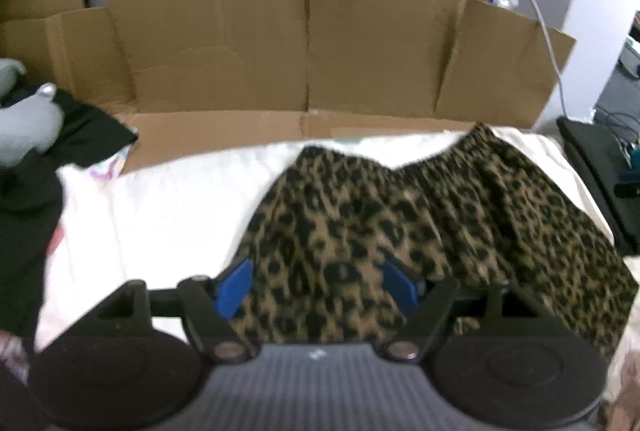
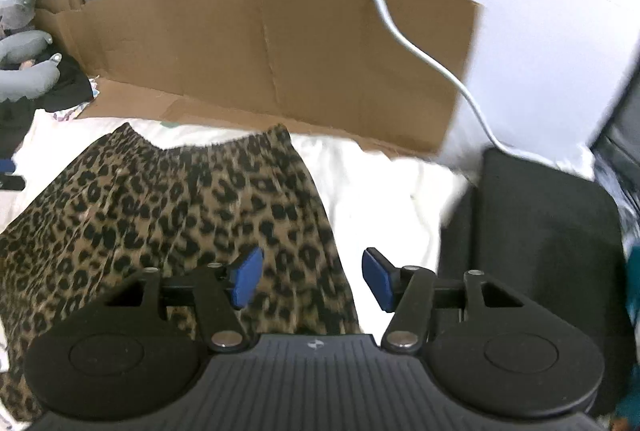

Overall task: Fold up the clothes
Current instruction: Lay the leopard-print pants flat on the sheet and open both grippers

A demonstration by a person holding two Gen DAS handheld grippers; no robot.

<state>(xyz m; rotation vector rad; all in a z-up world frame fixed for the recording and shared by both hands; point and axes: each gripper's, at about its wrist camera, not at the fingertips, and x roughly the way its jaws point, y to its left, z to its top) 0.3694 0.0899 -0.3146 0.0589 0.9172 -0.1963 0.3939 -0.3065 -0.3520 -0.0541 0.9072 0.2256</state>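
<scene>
In the left wrist view, the left hand-held gripper (image 1: 318,285) has its jaws spread wide, with nothing clamped between its blue pads (image 1: 234,287). The pads hover over the near part of the leopard-print garment (image 1: 420,227), which shows between them but is not pinched. The garment lies spread flat on a white sheet (image 1: 168,215), its gathered waistband (image 1: 404,159) at the far edge, towards a brown cardboard sheet (image 1: 304,51) that stands folded up behind the bed. At the left edge lie black clothing (image 1: 44,159) and a grey soft item (image 1: 24,131). A white cable (image 1: 532,7) hangs down on the right, and a dark padded object (image 1: 596,171) sits at the sheet's right side.

In the right wrist view, the right hand-held gripper (image 2: 312,281) is likewise well open and holds nothing. Its left pad (image 2: 246,281) is over the right border of the leopard-print garment (image 2: 160,215), while its right pad (image 2: 378,281) is over bare white sheet (image 2: 380,199); the garment's edge runs between them, untouched by either as far as the blur allows. The waistband (image 2: 208,143) again points to the cardboard sheet (image 2: 280,51). The white cable (image 2: 400,31) crosses the cardboard and runs down towards the dark padded object (image 2: 540,231) just right of the sheet. The grey soft item (image 2: 28,71) and black clothing (image 2: 68,87) lie far left.
</scene>
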